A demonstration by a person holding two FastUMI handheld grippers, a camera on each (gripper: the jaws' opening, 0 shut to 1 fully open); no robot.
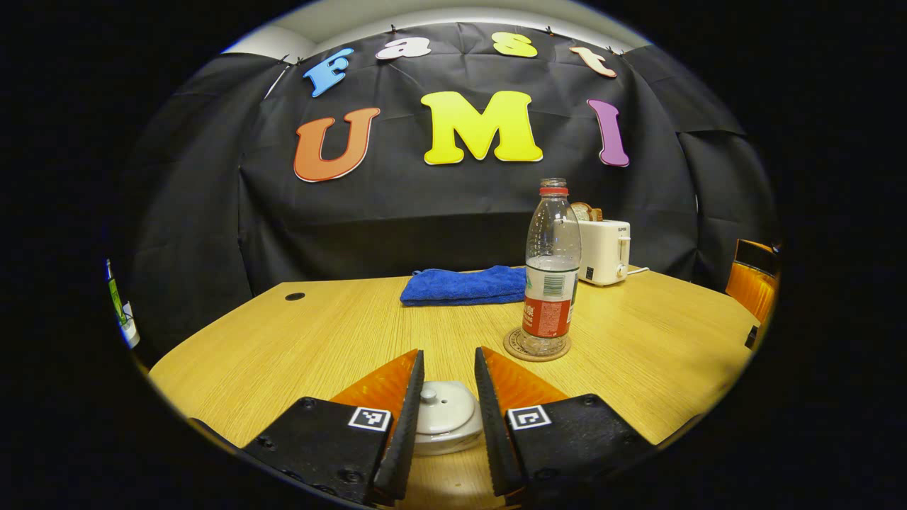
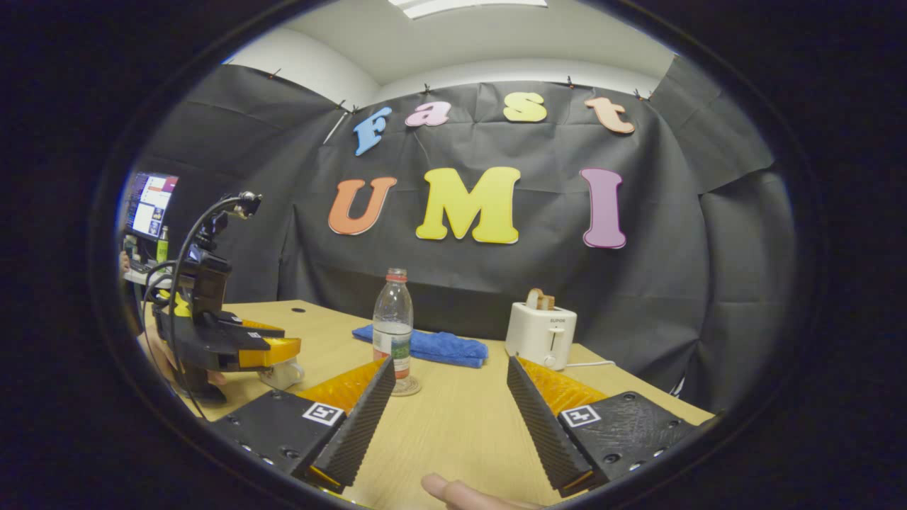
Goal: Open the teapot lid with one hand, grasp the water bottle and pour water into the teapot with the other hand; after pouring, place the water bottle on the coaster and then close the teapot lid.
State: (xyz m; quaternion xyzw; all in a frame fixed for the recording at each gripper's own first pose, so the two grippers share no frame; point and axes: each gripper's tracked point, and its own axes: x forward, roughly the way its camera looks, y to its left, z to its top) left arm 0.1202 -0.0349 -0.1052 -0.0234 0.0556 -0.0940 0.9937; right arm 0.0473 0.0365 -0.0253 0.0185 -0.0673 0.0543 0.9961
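1. The water bottle (image 1: pixel 552 273) stands upright on the round coaster (image 1: pixel 536 346), with no cap on it and water up to about the middle. So the step of placing the bottle seems done, and I judge that the pouring is done too, though the pictures cannot prove it.
2. The teapot lid (image 1: pixel 444 409) with its small knob sits low between the fingers of the left gripper (image 1: pixel 448 397). The fingers are only a little apart, one on each side of the knob, but a gap shows on both sides, so they do not press on it.
3. The lid seems to lie on the teapot (image 2: pixel 283 372), which shows as a white body under the left gripper in the right gripper view; I cannot tell if it is fully seated.
4. The right gripper (image 2: pixel 450 407) is wide open and holds nothing, over the bare wooden table (image 2: pixel 460 425), well apart from the bottle.
5. What is left: only to confirm the lid is closed and to withdraw.
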